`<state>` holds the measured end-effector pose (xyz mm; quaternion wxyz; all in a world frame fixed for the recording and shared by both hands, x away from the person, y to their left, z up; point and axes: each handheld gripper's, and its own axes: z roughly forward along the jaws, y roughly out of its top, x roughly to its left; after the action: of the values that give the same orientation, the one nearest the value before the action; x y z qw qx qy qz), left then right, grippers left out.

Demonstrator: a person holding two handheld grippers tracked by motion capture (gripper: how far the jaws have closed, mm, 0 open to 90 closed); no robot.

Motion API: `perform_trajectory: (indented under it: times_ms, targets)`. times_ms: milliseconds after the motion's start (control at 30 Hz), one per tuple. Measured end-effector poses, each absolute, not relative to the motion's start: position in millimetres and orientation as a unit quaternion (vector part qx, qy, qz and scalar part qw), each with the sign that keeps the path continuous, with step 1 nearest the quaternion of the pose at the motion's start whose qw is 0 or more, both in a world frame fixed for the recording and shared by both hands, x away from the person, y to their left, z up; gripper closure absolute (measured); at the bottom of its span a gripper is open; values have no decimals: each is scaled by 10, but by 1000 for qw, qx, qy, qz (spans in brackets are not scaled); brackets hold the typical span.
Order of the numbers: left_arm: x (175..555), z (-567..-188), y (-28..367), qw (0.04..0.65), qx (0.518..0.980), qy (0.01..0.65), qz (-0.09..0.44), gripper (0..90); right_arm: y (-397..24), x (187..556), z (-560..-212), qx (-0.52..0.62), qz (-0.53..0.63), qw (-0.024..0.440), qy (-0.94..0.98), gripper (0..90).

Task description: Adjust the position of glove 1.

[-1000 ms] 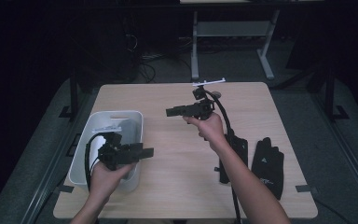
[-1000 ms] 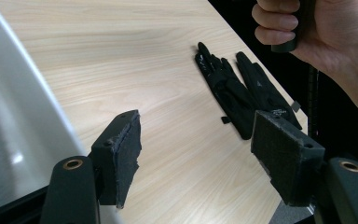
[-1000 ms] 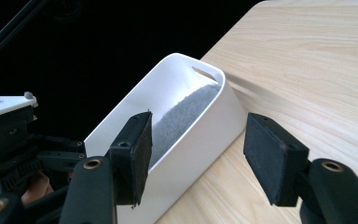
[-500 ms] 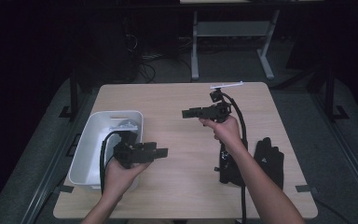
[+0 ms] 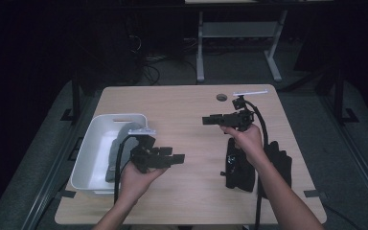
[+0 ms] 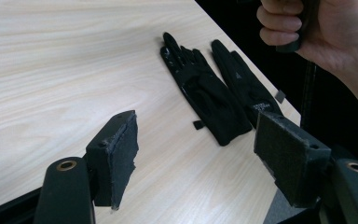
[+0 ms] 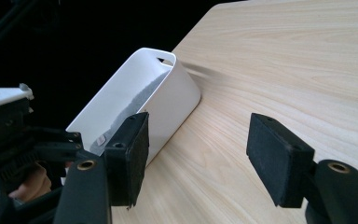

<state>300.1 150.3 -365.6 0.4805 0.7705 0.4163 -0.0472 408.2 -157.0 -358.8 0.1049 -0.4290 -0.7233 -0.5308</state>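
While the white bin (image 5: pixel 98 143) at the left holds only a grey cloth (image 5: pixel 117 153), the sorting looks barely begun. Beside it the left claw (image 5: pixel 175 158) hangs wide open and empty, its jaws just opened further, aimed across the surface (image 5: pixel 182 105) at two black gloves (image 6: pixel 214 88) lying untouched. Farther right, the right claw (image 5: pixel 211 120) gapes empty too.

Overhead light falls brightly on the pale counter (image 5: pixel 191 110) while the room around it sinks into near black, the white bin (image 7: pixel 168 88) casts a soft shadow, and the black gloves (image 6: pixel 214 93) lose detail.
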Motion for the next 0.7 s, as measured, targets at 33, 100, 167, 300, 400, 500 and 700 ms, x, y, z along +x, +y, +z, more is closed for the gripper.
perform_trajectory:
  times_ms: [33,100,167,300,400,500,700]
  targets:
    - [2999,-3660,1482,479,772,415,-49,298,-1589,4074,-3594,-431,-531,104,-722,386]
    - [2995,-3672,1441,478,774,411,-50,298,-1627,4058,-3614,-433,-530,104,-722,385]
    - [2998,-3685,1407,477,775,410,-54,299,-1667,4041,-3628,-436,-528,103,-722,385]
    - [2990,-3707,1339,479,777,404,-57,299,-1771,4000,-3654,-440,-527,98,-721,384]
    - [2983,-3716,1302,479,777,404,-62,299,-1831,3975,-3668,-443,-524,96,-721,384]
    - [2982,-3738,1242,478,781,397,-66,299,-1933,3940,-3696,-447,-519,91,-723,382]
    - [2982,-3770,1120,474,786,390,-72,298,-2083,3877,-3724,-457,-519,86,-717,383]
